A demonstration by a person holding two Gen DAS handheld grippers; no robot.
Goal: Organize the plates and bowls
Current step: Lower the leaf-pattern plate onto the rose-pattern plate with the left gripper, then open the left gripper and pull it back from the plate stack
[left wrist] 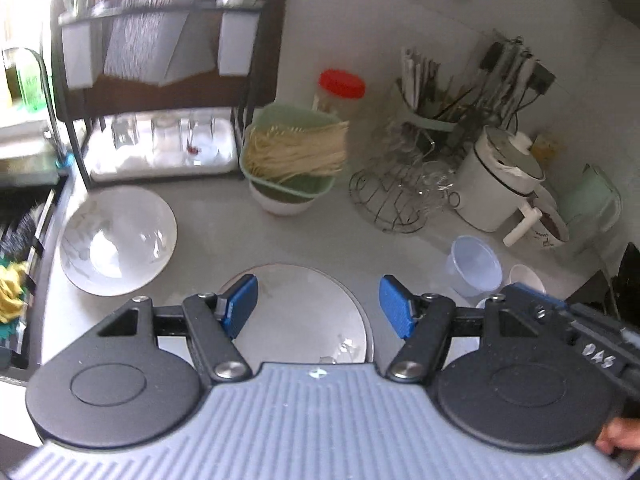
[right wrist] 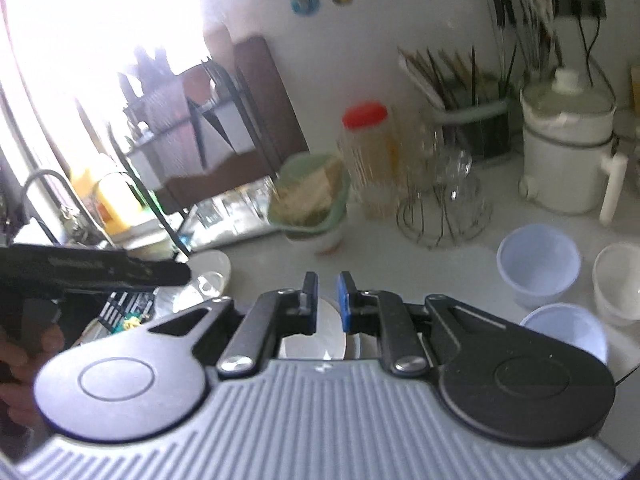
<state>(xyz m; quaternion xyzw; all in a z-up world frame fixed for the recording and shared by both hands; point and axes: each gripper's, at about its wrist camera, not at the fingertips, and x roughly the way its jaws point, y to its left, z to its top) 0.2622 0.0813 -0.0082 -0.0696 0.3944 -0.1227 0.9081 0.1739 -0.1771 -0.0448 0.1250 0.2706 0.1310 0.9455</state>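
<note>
In the left wrist view my left gripper (left wrist: 318,304) is open and empty, hovering over a grey plate (left wrist: 304,312) on the counter. A white patterned bowl (left wrist: 118,240) sits to its left. In the right wrist view my right gripper (right wrist: 327,300) has its jaws nearly closed, a narrow gap between the blue pads, with nothing visibly between them. It hangs above the same grey plate (right wrist: 316,340). Two pale blue bowls (right wrist: 538,266) (right wrist: 568,330) and a white bowl (right wrist: 618,280) stand at its right. The white patterned bowl (right wrist: 212,268) lies to the left, partly hidden by the left gripper.
A green basket of noodles (left wrist: 296,152) on a white bowl, a red-lidded jar (left wrist: 340,90), a wire glass rack (left wrist: 400,196), a white pot (left wrist: 500,184) and a utensil holder (left wrist: 432,108) line the back. A dish rack (left wrist: 160,80) and sink (left wrist: 24,208) are at left.
</note>
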